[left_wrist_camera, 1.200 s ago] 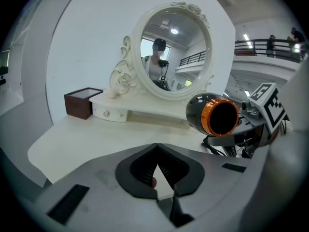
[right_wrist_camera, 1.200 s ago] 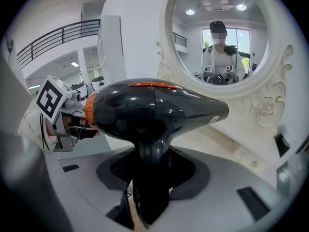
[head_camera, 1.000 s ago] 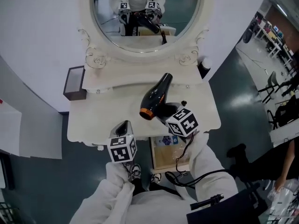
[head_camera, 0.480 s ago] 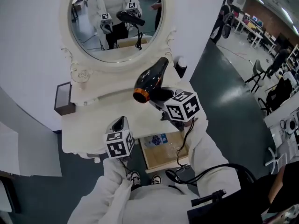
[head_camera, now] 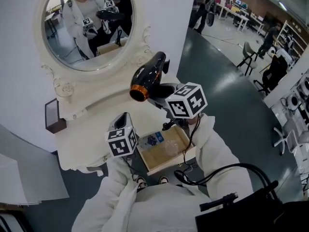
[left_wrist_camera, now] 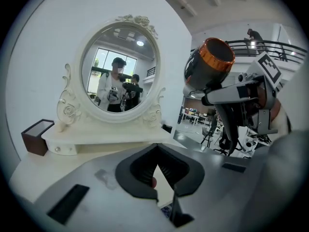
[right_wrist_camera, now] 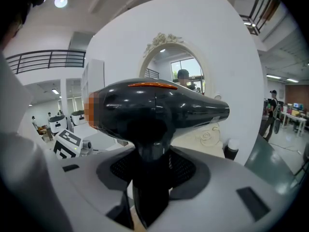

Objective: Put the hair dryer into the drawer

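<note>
In the head view, the right hand-held gripper (head_camera: 163, 92) is clenched on the handle of the black hair dryer (head_camera: 147, 75), which hangs in the air above the right end of the white table (head_camera: 79, 146), its orange-ringed end turned to the near left and its nozzle pointing to the far right. Just near of it and lower, the wooden drawer (head_camera: 166, 161) stands pulled out from the table's front, with a blue packet (head_camera: 154, 139) lying in it. The left hand-held gripper (head_camera: 123, 119) hovers left of the drawer over the table's near edge, clenched on nothing. An oval mirror (head_camera: 82, 25) stands at the far side of the table, a small brown box (head_camera: 53, 116) sits at the table's left end, and a black cable (head_camera: 212, 175) loops over the person's right sleeve. In the left gripper view, that gripper's (left_wrist_camera: 157, 151) jaw tips meet with nothing between them; beyond are the mirror (left_wrist_camera: 118, 74), the brown box (left_wrist_camera: 36, 135) on the left and, high on the right, the hair dryer (left_wrist_camera: 207, 66) carried by the right hand-held gripper (left_wrist_camera: 227, 100). In the right gripper view, both jaws (right_wrist_camera: 152, 166) press on the dryer's handle, the dryer's body (right_wrist_camera: 154, 110) lies crosswise in front of the mirror (right_wrist_camera: 181, 81), and a dark bottle with a white cap (right_wrist_camera: 231, 149) stands on the table at the right.
</note>
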Demonstrator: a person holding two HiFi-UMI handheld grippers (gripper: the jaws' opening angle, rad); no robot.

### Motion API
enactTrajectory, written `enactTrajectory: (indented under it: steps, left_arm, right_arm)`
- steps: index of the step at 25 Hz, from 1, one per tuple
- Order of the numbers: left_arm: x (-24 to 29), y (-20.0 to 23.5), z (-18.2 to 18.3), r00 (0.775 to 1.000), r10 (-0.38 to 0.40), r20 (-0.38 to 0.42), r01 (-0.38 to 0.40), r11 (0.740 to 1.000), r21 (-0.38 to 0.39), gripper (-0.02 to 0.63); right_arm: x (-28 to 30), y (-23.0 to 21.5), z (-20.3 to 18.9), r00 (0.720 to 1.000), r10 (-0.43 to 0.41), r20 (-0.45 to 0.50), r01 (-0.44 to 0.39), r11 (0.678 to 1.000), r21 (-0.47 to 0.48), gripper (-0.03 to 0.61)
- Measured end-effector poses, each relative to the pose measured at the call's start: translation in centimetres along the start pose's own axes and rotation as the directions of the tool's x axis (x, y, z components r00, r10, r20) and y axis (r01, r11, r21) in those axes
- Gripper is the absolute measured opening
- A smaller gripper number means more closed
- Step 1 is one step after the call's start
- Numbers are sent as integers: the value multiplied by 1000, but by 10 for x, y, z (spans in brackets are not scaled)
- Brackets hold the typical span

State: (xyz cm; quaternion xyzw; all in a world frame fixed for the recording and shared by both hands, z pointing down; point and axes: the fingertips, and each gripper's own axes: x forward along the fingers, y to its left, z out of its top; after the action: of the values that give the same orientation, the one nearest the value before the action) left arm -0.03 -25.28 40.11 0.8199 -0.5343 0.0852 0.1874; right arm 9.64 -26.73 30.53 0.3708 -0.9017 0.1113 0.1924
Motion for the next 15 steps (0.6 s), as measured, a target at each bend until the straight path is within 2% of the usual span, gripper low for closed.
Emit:
enactTrajectory:
  steps: [4,9,15]
  left_arm:
    - [4,-32,-1,998,-54,-9,54,998,9,-5]
    - [13,-46,-12,992,-115,-42,116,993,18,-5]
    - [18,-64,-18,986,-151,-68,154,988,31,-5]
  right_arm:
    - [-33,-5,-6,999,-34,10,34,999,24,229]
    - [-43,-6,-19,998,-67,10,66,996,66,229]
    - [-65,-6,-27,996,-79,31,75,990,116,229]
